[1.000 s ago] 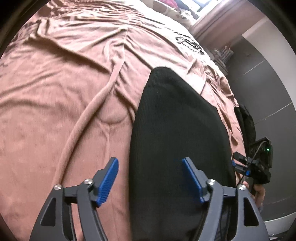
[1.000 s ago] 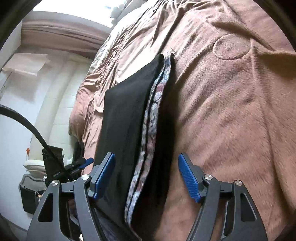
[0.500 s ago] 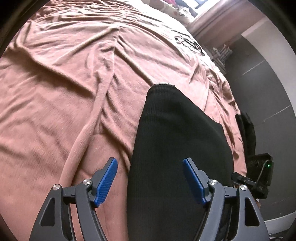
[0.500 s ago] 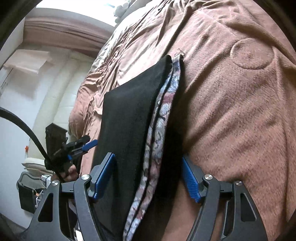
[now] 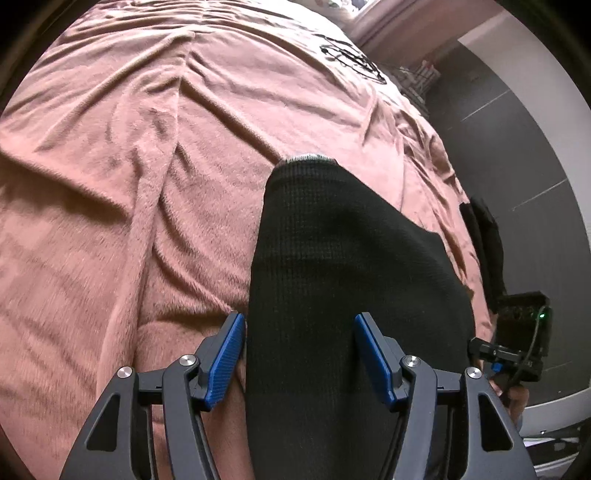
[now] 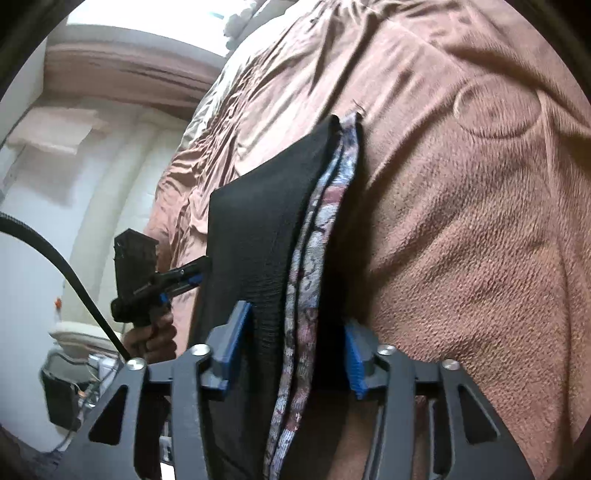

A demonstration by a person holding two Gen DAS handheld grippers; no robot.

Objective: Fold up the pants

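Both sets of jaws have narrowed since a second ago and are closing on the black pants, which lie on the pink blanket. The left gripper straddles their near edge, pads apparently not yet pressing; the right gripper brackets the patterned waistband, seemingly touching. A fold lift looks imminent.

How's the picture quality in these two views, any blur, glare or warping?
Left wrist view: strong fisheye bending, dark corners, blanket and pants fairly sharp, pants too dark for detail. Right wrist view: same warping, blown-out glare top left by the window, slight blur on the blanket's circle mark.
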